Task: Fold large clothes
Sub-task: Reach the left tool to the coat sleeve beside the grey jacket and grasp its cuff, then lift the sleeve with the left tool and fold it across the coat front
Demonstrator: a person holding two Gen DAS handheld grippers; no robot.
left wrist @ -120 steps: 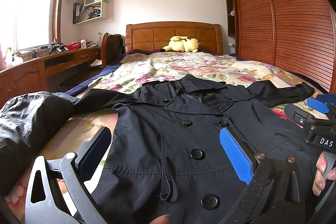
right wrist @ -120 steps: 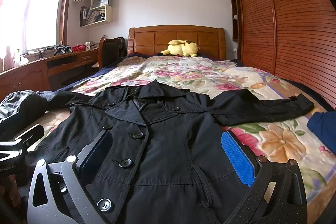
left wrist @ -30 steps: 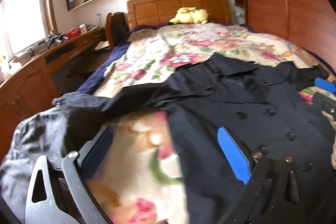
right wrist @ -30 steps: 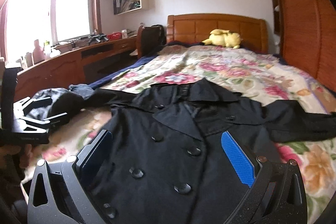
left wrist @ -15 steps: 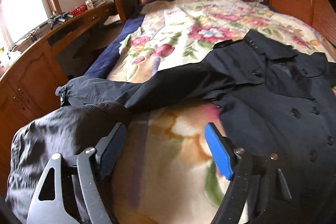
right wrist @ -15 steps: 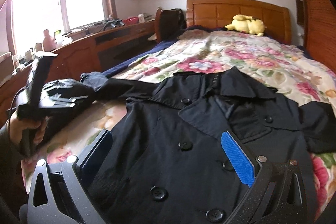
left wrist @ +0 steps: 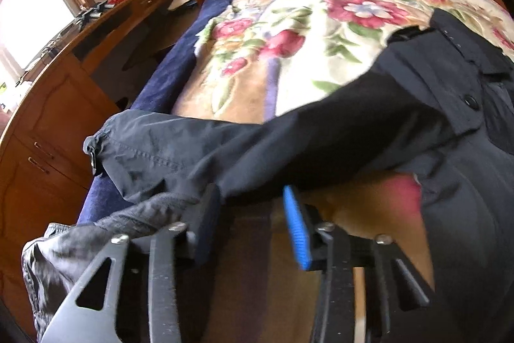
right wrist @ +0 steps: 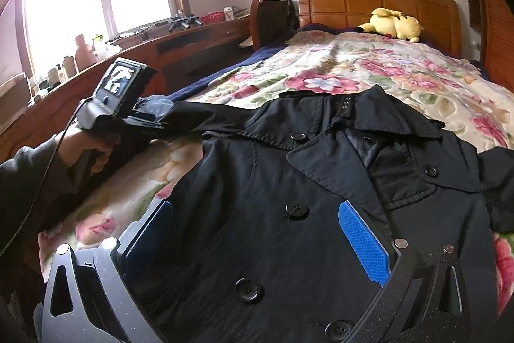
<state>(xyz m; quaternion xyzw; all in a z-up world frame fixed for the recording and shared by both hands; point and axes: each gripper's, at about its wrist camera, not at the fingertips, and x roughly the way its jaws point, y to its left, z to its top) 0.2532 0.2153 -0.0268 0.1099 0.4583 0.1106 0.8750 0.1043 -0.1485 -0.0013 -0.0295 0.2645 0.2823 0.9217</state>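
A black double-breasted coat (right wrist: 321, 188) lies face up on the floral bed, collar toward the headboard. Its left sleeve (left wrist: 257, 147) stretches out to the bed's left edge. My left gripper (left wrist: 250, 214) is right at the sleeve's near edge with its fingers half closed, a gap still between them; the sleeve edge sits at the fingertips. It also shows in the right wrist view (right wrist: 141, 121), at the sleeve end. My right gripper (right wrist: 257, 233) is open and empty, hovering over the coat's chest buttons.
A second dark garment (left wrist: 80, 246) is bunched at the bed's near left corner. A yellow plush toy (right wrist: 395, 24) lies by the wooden headboard. A wooden desk (right wrist: 160, 53) with clutter runs along the left wall under the window.
My left gripper has moved left and down to the coat's left sleeve and narrowed its fingers. My right gripper has swung left over the coat's chest, still open.
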